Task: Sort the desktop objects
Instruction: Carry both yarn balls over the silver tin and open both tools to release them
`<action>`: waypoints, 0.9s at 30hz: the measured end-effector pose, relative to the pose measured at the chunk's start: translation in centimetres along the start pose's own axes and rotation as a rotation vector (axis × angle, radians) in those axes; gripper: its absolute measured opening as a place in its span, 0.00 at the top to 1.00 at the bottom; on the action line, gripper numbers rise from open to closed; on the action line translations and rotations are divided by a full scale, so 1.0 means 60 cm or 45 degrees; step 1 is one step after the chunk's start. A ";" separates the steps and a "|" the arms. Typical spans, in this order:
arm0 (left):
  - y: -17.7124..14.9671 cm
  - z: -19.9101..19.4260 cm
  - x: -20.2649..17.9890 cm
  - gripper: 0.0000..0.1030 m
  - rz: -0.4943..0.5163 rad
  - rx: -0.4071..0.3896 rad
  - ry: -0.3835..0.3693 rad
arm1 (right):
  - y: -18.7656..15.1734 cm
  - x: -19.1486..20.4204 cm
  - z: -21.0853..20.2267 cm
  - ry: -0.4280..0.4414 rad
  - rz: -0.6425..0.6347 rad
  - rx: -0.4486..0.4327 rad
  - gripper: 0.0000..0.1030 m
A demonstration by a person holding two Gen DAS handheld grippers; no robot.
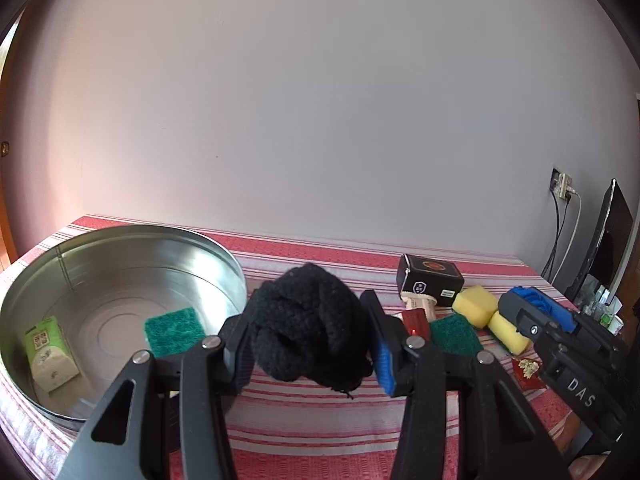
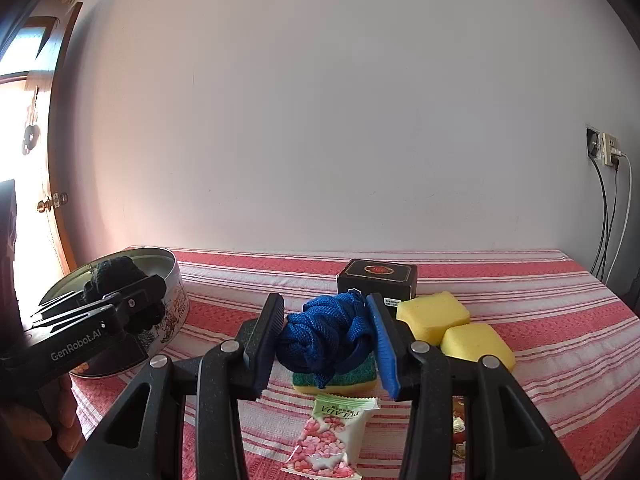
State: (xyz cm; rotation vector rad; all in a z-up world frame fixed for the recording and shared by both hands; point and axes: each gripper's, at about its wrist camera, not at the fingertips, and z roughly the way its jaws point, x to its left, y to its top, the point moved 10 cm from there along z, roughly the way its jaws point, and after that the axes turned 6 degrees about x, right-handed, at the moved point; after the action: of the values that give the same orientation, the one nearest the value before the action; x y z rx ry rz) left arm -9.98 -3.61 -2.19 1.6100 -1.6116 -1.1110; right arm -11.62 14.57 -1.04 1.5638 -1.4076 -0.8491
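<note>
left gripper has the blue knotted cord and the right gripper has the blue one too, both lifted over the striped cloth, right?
Not quite. The left gripper holds a black knotted cord, as the left wrist view shows. The right gripper does hold the blue knotted cord, above the striped cloth.

Table (image 2: 520,280) under a red-and-white striped cloth. Round metal tin (image 2: 176,292) at 9 o'clock; black box (image 2: 376,280) at 12; two yellow sponges (image 2: 432,316) at 2; green-topped sponge (image 2: 336,380) at centre; pink candy packet (image 2: 332,436) at 6.
</note>
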 end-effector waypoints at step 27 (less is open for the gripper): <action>0.017 -0.088 0.292 0.54 -0.246 -0.002 0.460 | 0.081 0.312 0.070 0.356 0.039 0.010 0.56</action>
State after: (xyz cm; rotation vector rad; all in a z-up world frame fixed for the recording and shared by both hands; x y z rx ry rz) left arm -7.41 -21.72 -1.32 1.8713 -1.2410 -0.8502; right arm -14.83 -4.62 2.60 1.5934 -1.2306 -0.5811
